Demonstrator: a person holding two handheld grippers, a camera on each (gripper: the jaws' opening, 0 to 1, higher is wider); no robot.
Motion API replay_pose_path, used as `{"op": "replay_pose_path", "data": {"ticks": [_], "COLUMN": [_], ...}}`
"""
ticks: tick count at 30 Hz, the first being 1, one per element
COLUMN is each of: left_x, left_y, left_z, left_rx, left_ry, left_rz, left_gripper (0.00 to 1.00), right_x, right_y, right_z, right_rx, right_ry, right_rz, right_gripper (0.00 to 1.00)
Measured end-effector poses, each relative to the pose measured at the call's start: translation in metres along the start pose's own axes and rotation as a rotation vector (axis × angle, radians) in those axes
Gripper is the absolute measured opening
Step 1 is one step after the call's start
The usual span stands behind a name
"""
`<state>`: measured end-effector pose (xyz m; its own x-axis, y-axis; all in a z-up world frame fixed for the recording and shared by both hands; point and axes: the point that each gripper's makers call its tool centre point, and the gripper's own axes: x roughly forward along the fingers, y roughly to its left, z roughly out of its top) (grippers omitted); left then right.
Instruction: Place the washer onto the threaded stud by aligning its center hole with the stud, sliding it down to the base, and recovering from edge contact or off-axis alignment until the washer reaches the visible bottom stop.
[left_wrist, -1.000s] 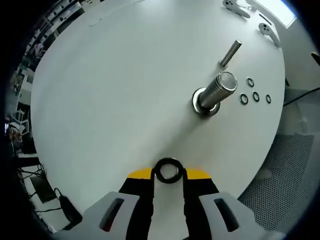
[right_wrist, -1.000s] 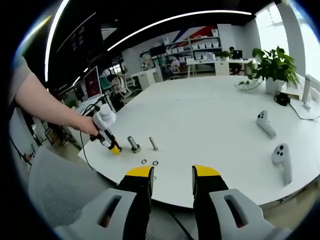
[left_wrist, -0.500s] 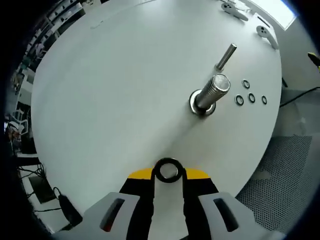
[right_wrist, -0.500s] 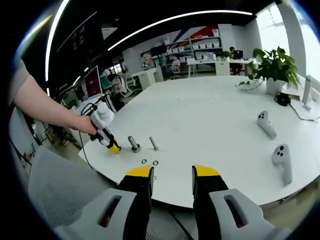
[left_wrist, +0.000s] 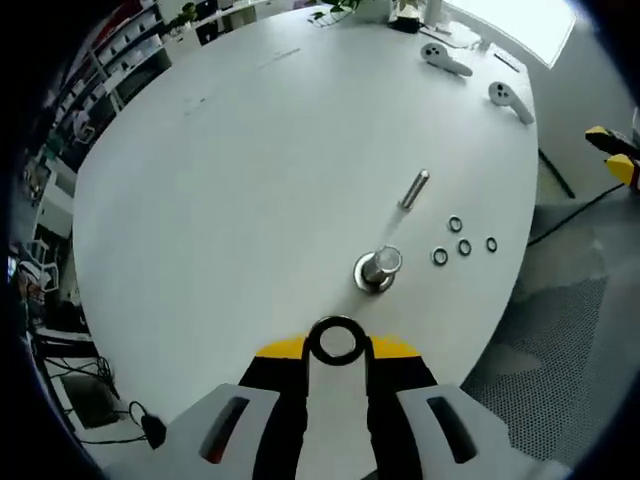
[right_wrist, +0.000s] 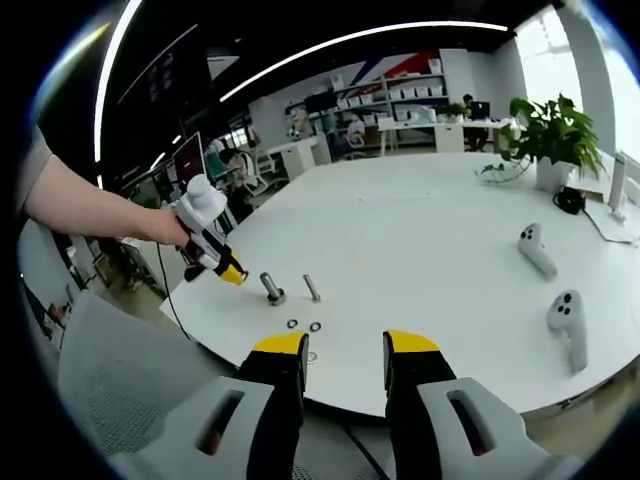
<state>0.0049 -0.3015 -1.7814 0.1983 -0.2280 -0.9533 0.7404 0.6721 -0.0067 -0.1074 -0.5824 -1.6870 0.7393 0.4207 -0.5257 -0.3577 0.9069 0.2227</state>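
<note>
- Washer (left_wrist: 336, 341): a dark ring clamped between the yellow-tipped jaws of the left gripper (left_wrist: 336, 347), its hole facing the camera in the left gripper view.
- Stud (left_wrist: 378, 269): the thick threaded one stands upright on the white table (left_wrist: 230, 170), seen nearly end-on in the left gripper view; the held washer is near it but apart, off to one side and not on its top.
- Thin pin (left_wrist: 415, 189): a slimmer metal rod stands on the table just past the stud.
- Spare rings (left_wrist: 462, 242): four small dark rings lie loose on the table near the stud, close to the table edge.
- Right gripper (right_wrist: 343, 347): jaws apart with nothing between them, hanging off the table's near edge in the right gripper view.
- From the right gripper view, the left gripper (right_wrist: 212, 250) is gripped by a person's hand (right_wrist: 170, 232), tilted with its yellow tip just beside the stud (right_wrist: 270, 288), raised off the table.
- Two white controllers (right_wrist: 537, 250) lie on the far side of the table, well apart from the stud.
- Potted plant (right_wrist: 545, 130) stands at the table's back edge.
</note>
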Motion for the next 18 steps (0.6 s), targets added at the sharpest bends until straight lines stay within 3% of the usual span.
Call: {"op": "replay_pose_path", "data": {"ticks": [10,18], "left_x": [-0.025,-0.028], "left_y": [-0.004,-0.021], "left_z": [0.031,0.042], "left_rx": [0.04,0.097], "left_ry": [-0.049,-0.036], "left_rz": [0.007,0.001], "left_gripper": [0.19,0.19], "right_x": [0.0,0.0], "right_y": [0.002,0.004], "right_z": [0.0,0.001], "right_rx": [-0.011,-0.017], "right_ry": [0.002,-0.008], "right_rz": [0.008,0.022], "right_gripper": [0.32,0.32]}}
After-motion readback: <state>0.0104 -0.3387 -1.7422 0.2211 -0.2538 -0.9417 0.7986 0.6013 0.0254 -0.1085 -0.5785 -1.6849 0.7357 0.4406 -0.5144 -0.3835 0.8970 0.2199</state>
